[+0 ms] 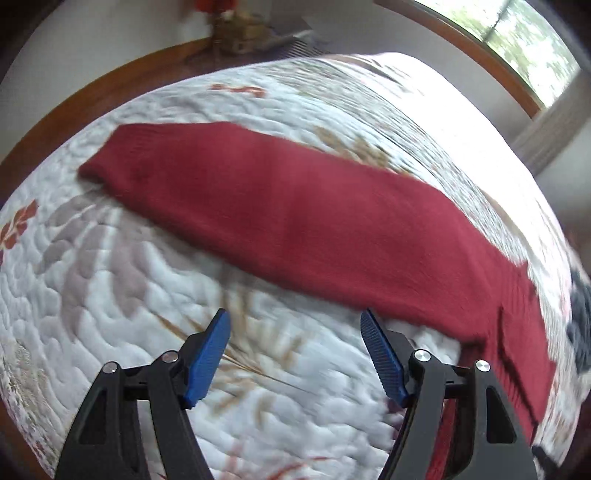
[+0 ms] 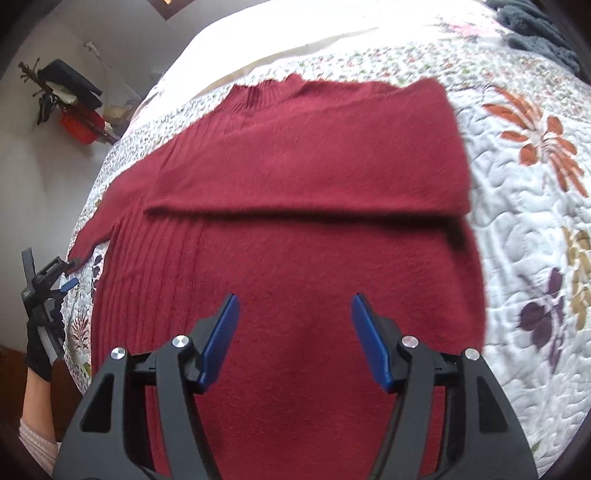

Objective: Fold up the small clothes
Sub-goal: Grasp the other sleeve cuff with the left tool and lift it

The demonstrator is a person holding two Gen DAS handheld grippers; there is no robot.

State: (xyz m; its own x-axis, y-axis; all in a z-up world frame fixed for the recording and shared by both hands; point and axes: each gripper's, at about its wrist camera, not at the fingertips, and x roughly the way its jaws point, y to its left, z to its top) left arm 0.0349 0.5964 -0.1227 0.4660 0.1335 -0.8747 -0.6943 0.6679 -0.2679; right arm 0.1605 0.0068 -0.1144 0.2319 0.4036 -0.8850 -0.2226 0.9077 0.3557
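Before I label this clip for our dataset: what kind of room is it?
Most likely a bedroom at home: the red sweater lies on a bed's quilted floral bedspread, with a window and wood floor beyond.

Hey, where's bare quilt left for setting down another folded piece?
Bare quilt lies right of the red sweater, below the dark grey fabric. The sweater fills the middle; its sleeve reaches the left edge.
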